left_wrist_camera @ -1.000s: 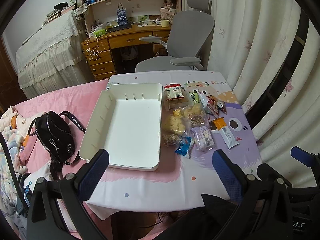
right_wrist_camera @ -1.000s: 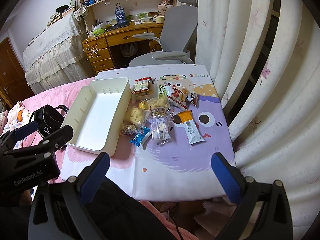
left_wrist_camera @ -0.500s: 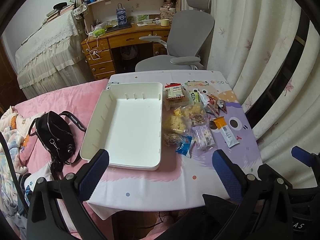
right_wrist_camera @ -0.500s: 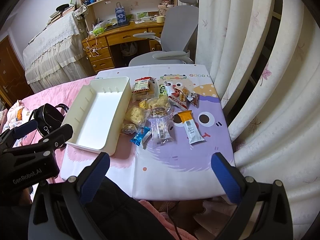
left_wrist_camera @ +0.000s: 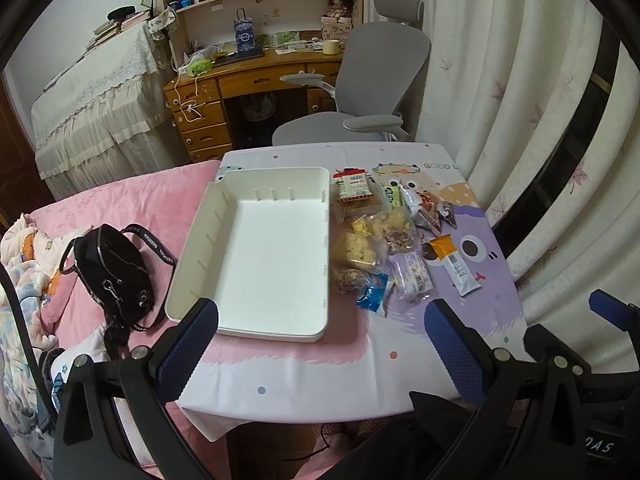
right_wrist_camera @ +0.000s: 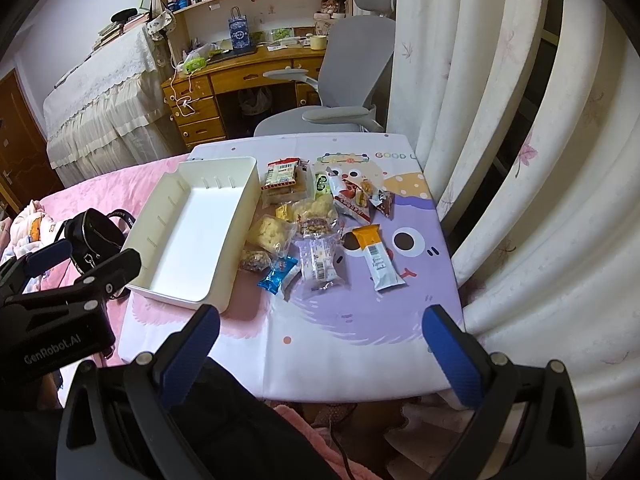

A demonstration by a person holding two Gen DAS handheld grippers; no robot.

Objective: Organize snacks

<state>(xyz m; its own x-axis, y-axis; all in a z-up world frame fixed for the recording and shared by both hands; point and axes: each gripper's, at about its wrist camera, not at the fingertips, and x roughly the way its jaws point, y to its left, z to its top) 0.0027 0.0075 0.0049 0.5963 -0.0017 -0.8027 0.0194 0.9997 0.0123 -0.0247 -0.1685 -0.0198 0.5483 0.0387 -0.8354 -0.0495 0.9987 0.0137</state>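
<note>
A white plastic tray [left_wrist_camera: 192,256] [right_wrist_camera: 244,208] lies empty on the left half of the small table. Right of it sits a pile of several wrapped snacks: a red-topped packet [left_wrist_camera: 352,186] [right_wrist_camera: 282,172], a yellow cracker bag [left_wrist_camera: 354,246] [right_wrist_camera: 270,234], a blue wrapper [left_wrist_camera: 372,296] [right_wrist_camera: 278,274], a clear packet [left_wrist_camera: 410,276] [right_wrist_camera: 320,260] and an orange-and-white bar [left_wrist_camera: 454,264] [right_wrist_camera: 378,256]. My left gripper [left_wrist_camera: 320,344] hangs open above the table's near edge, holding nothing. My right gripper [right_wrist_camera: 320,344] is open too, near the front edge.
The table wears a cartoon cloth [left_wrist_camera: 480,240] and stands against pleated curtains [right_wrist_camera: 500,120] on the right. A black handbag [left_wrist_camera: 112,276] lies on the pink bed at left. A grey office chair [left_wrist_camera: 372,88] and a wooden desk [left_wrist_camera: 248,84] stand behind.
Both grippers stay open and almost still; the views have shifted only slightly. Nothing on the table has moved.
</note>
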